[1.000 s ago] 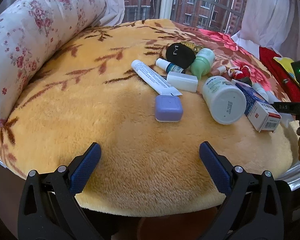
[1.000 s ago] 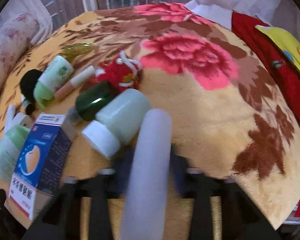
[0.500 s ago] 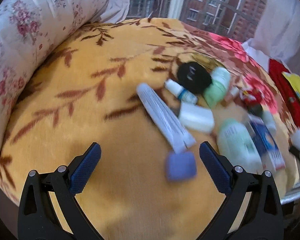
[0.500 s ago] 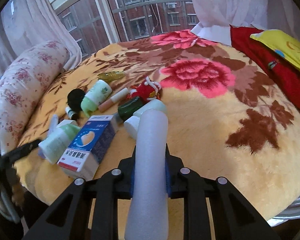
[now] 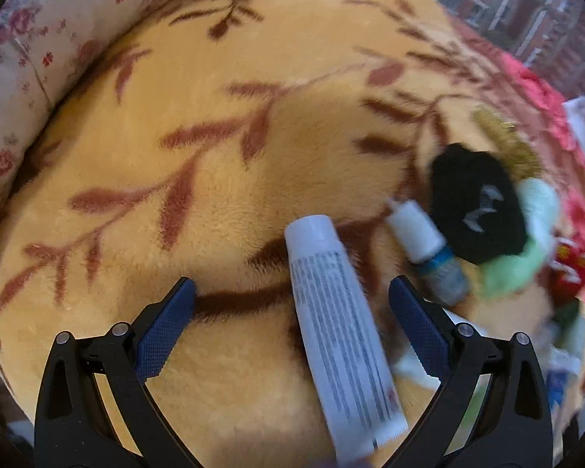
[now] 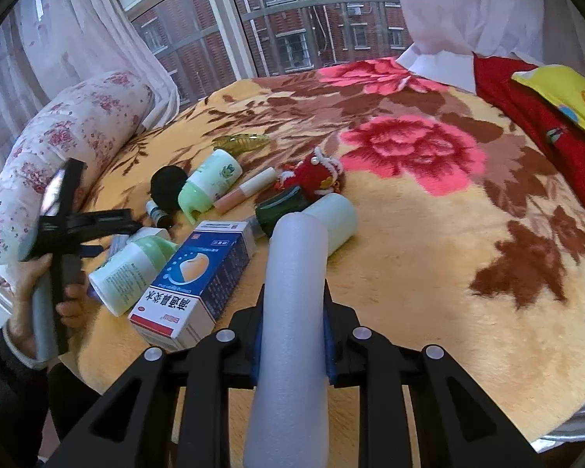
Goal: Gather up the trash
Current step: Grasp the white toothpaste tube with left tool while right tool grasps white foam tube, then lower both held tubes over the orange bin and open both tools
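My left gripper [image 5: 290, 312] is open above the blanket, and a white tube with grey print [image 5: 333, 323] lies between its blue fingers [image 5: 417, 327], nearer the right one, untouched. Beside it lie a small white-capped vial [image 5: 421, 241], a black pouch [image 5: 475, 202] and a green bottle [image 5: 526, 241]. My right gripper [image 6: 294, 335] is shut on a pale foam cylinder [image 6: 292, 331] held above the bed. Below it lie a blue and white box [image 6: 199, 277], a white jar [image 6: 335, 222], a dark green bottle [image 6: 280, 206] and a red knitted toy [image 6: 319, 175].
A floral bolster pillow [image 6: 58, 152] lies along the left side of the bed. Red cloth [image 6: 526, 117] and a yellow item [image 6: 565, 93] are at the right. A hand [image 6: 39, 292] holds the left gripper's handle. The window [image 6: 292, 19] is behind the bed.
My left gripper moved forward over the bed and tipped down, so the white tube now lies between its fingers. My right gripper lifted and tilted up with the foam cylinder still in it.
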{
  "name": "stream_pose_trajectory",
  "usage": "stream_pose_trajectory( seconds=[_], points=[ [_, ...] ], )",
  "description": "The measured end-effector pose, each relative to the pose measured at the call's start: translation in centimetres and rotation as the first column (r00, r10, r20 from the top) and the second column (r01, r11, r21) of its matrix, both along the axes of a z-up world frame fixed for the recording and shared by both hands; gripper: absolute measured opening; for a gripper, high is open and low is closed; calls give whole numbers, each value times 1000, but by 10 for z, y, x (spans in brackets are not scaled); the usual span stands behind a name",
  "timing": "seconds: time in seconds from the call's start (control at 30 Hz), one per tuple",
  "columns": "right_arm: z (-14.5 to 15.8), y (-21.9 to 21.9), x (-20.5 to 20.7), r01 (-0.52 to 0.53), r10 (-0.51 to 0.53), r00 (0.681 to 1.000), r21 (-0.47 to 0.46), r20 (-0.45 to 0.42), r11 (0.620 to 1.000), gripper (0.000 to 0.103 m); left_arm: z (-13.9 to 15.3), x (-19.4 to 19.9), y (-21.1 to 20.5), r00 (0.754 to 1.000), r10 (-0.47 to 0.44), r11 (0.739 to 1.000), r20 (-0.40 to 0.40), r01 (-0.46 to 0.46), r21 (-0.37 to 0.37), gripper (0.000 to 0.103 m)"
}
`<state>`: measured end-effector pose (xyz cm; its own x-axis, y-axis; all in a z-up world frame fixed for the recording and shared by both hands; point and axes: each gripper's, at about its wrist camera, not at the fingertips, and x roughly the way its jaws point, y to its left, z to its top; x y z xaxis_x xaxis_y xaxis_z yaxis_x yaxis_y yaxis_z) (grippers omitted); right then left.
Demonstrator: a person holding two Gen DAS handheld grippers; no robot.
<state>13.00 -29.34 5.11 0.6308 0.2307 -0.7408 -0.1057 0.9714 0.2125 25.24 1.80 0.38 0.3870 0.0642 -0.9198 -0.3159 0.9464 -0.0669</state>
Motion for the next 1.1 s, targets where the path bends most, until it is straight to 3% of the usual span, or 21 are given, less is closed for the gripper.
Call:
stream_pose_trajectory(
  seconds=[0.07, 0.13, 0.17, 0.2, 0.27, 0.4, 0.47, 0.63, 0.83, 0.97, 1.1],
  points=[
    [0, 1, 1, -8, 8, 1000, 2, 3, 1000, 23, 0, -1, -3, 1000, 22, 999, 13, -22, 32, 86],
    [1, 2, 0, -13, 13, 1000, -3, 11, 1000, 23, 7, -5, -14, 998, -43, 998, 47, 41, 52, 41],
    [1, 2, 0, -12, 12, 1000, -5, 14, 1000, 23, 10, -7, -19, 997, -62, 996, 54, 58, 71, 32],
    [1, 1, 0, -11, 11, 1000, -5, 15, 1000, 23, 13, -10, -21, 995, -73, 994, 63, 67, 90, 31],
    [1, 1, -1, -8, 8, 1000, 3, 14, 1000, 23, 15, -14, -18, 992, -101, 994, 72, 97, 60, 30],
    [7, 4, -9, -10, 10, 999, 4, 34, 1000, 23, 26, -37, 5, 984, -105, 993, 141, 112, -47, 30],
    [12, 7, -14, -17, 17, 999, 2, 43, 1000, 23, 41, -53, 11, 973, -121, 991, 196, 131, -38, 30],
    [30, 22, -34, -39, 38, 994, 0, 98, 999, 23, 87, -104, 13, 930, -166, 985, 329, 171, 14, 30],
    [52, 40, -73, -64, 64, 986, -7, 156, 998, 23, 137, -171, 14, 851, -207, 977, 483, 201, 64, 30],
    [54, 54, -117, -110, 109, 980, -4, 164, 994, 23, 136, -220, 4, 821, -270, 961, 503, 261, 90, 30],
    [33, 67, -155, -150, 149, 983, 2, 111, 989, 23, 106, -269, -10, 817, -339, 938, 467, 333, 98, 30]
  ],
)
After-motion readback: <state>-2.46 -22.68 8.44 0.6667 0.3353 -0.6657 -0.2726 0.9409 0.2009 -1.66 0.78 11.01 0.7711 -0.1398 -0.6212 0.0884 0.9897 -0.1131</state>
